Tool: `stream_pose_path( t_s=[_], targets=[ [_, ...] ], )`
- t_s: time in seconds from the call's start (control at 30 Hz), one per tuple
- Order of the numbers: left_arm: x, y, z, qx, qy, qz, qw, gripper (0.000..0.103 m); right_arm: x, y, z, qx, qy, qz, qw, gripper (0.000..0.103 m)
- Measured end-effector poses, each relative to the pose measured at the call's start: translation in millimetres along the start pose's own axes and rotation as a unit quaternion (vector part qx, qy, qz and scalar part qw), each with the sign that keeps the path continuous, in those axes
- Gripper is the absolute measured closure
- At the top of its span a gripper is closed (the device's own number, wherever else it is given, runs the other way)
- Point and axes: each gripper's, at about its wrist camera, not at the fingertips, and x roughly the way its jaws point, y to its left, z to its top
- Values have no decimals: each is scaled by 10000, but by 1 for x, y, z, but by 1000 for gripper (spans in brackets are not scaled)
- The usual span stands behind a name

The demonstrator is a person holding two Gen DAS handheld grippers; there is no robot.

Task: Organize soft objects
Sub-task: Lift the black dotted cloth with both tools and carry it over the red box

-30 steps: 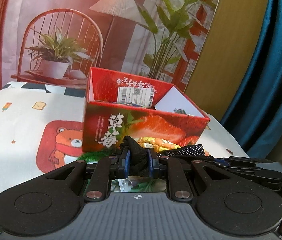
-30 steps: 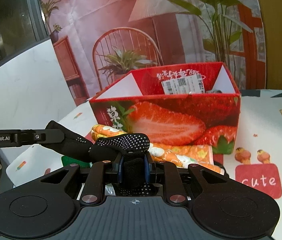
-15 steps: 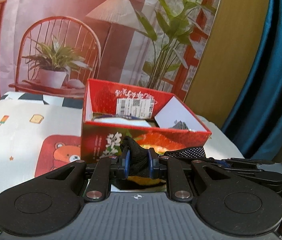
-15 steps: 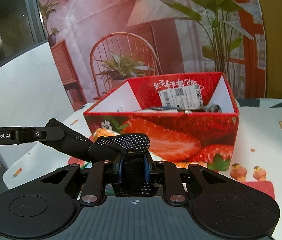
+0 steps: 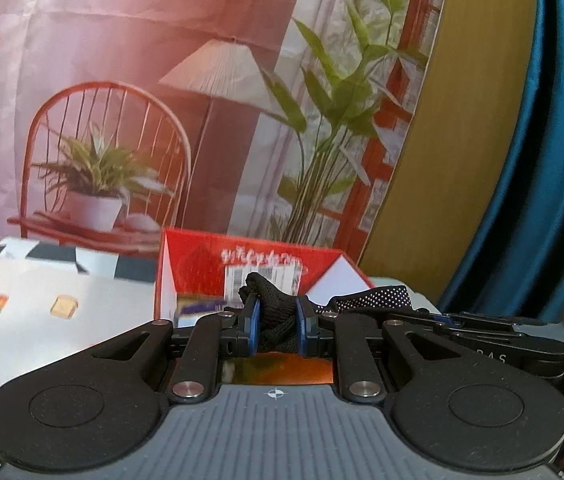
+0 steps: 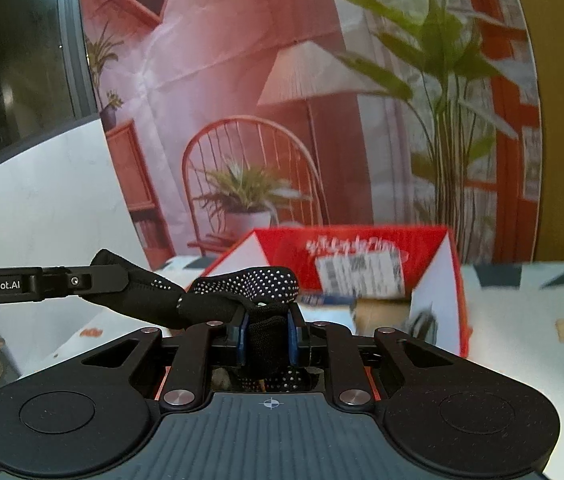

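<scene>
Between my left gripper's (image 5: 275,330) blue pads sits a bunched fold of the black dotted glove (image 5: 269,312), clamped tight at the lower centre of the frame. My right gripper (image 6: 266,338) pinches the same glove (image 6: 241,290), its dotted fabric stretched leftward to the other gripper's arm. Behind both, mid-frame, stands the open red strawberry box (image 6: 438,280) on the patterned tablecloth (image 5: 41,320), the printed backdrop (image 5: 141,80) above.

Black gripper (image 5: 275,326), blue pads, silver screws
</scene>
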Motion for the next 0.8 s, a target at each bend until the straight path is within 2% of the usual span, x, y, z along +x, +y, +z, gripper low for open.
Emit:
stream_pose_path(
  t_s=[0.37, 0.8],
  targets=[
    [73, -1, 29, -116, 275, 105, 9995, 84, 63, -37, 39, -161, 164, -271, 9994, 86],
    [147, 29, 47, -259, 547, 166, 9980, 84, 144, -70, 69, -291, 491, -539, 9969, 86]
  ],
)
